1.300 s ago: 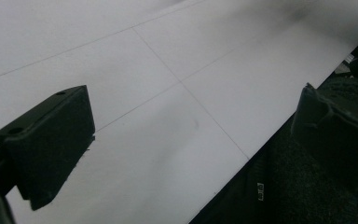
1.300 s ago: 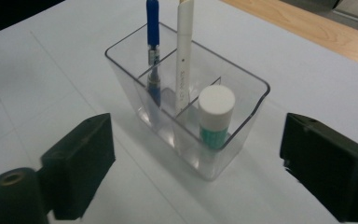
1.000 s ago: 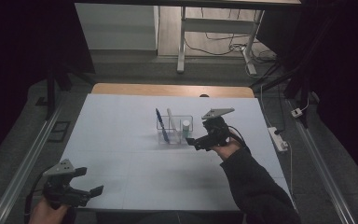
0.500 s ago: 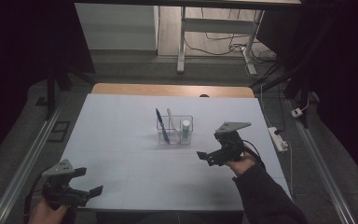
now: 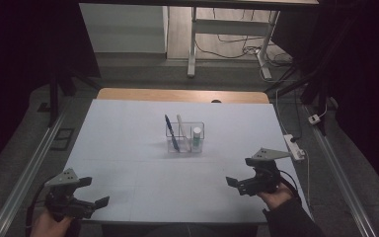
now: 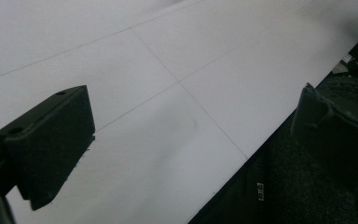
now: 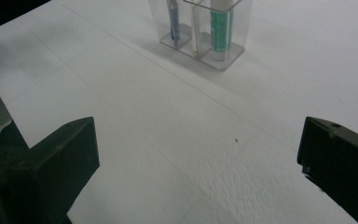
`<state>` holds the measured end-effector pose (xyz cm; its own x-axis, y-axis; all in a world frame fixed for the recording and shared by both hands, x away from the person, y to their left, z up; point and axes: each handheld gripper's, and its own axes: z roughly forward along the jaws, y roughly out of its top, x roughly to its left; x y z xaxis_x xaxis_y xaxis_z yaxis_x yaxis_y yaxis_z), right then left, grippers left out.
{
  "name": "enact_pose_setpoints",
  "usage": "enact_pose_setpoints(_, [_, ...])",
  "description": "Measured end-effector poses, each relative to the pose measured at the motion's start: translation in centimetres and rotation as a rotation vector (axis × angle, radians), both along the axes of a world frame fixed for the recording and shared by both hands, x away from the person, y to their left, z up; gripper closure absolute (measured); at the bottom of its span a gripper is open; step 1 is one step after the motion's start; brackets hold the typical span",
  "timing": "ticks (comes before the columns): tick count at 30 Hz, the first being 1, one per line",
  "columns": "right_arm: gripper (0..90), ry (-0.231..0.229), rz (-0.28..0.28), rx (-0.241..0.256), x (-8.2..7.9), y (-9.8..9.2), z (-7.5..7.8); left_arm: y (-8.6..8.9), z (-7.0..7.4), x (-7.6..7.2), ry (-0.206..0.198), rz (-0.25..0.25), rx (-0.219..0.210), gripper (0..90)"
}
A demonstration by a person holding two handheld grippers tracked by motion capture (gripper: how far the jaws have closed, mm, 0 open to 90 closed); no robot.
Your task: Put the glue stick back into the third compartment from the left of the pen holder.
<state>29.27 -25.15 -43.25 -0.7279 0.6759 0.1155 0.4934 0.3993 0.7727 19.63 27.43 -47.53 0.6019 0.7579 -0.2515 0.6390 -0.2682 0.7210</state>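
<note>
Right hand-held gripper (image 5: 238, 185) spread, empty, well short of clear three-compartment holder (image 5: 185, 138).

I find no readable text; a small white tag (image 6: 259, 192) on dark fabric in my left gripper view is too blurred to make out

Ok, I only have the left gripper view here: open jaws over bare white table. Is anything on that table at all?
Observer: Yes, a clear three-compartment organizer stands mid-table, well away from the left gripper.
Operator: Anything in it?
Observer: A blue pen, a thin white pen and a green-and-white tube, one in each compartment.
Operator: And the right gripper?
Observer: The right gripper is open and empty near the table's front right, facing the organizer.
</note>
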Motion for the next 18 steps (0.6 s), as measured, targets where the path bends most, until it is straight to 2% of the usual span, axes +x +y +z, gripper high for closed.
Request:
enact_pose_setpoints(6, [0.0, -0.002, -0.054, -0.029, -1.4, -1.7, -0.8, 0.1, 0.0, 0.0, 0.003, 0.003, -0.004, 0.0])
enact_pose_setpoints(10, [0.0, -0.013, -0.085, -0.076, -2.2, -2.5, -1.3, 0.1, 0.0, 0.0, 0.002, 0.002, -0.004, 0.0])
enact_pose_setpoints(13, [0.0, 0.001, -0.092, -0.095, -2.7, -2.9, -1.9, 0.1, 0.0, 0.0, 0.003, 0.003, -0.001, 0.0])
enact_pose_setpoints(17, [0.0, 0.023, -0.096, -0.164, -3.4, -3.2, -2.6, 0.0, 0.0, 0.0, 0.005, 0.005, 0.001, 0.0])
enact_pose_setpoints(18, [0.0, 0.019, -0.101, -0.167, -3.5, -3.2, -2.6, 0.0, 0.0, 0.0, 0.008, 0.003, 0.004, 0.0])
